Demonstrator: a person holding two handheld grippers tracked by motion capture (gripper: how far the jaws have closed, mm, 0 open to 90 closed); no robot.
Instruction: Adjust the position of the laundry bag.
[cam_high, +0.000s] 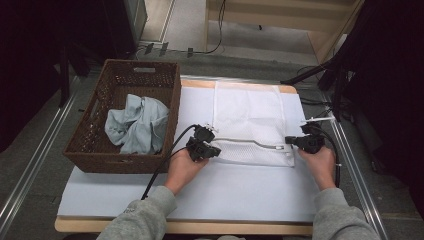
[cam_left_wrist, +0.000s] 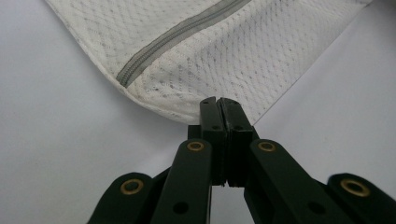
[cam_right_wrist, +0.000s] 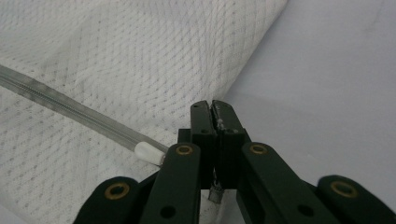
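On the white-covered bench (cam_high: 240, 192), towards its middle and right, lies a white mesh laundry bag (cam_high: 250, 112), flat, with a grey zipper (cam_high: 245, 142) running across its near end; a brown wicker basket (cam_high: 100, 92) stands at the left edge of the bench with a crumpled pale blue-grey garment (cam_high: 137, 122) inside it.

Left tool (cam_high: 206, 145): at the bag's near left corner; in the left gripper view its jaws stand pressed together, with the rounded corner of the bag (cam_left_wrist: 187, 60) meeting their tips; it appears to pinch the hem there, though the cloth between the jaws is hidden.

Right tool (cam_high: 300, 142): at the zipper's right end; in the right gripper view its jaws are closed, and a small metal piece, judged to be the zipper pull, hangs below them; the white zipper end cap (cam_right_wrist: 149, 151) sits just beside the jaws; judged to have hold of the pull.

Handling judgement: the bag is light, soft and limp; it has no stiffness and will sag and fold if lifted by one point; the mesh may snag or stretch under a hard pull. Firmest holds are the bound hem at the corners and the zipper tape; the pull tab is small and may slip from the jaws; one tool should anchor the corner while the other draws along the zipper line.
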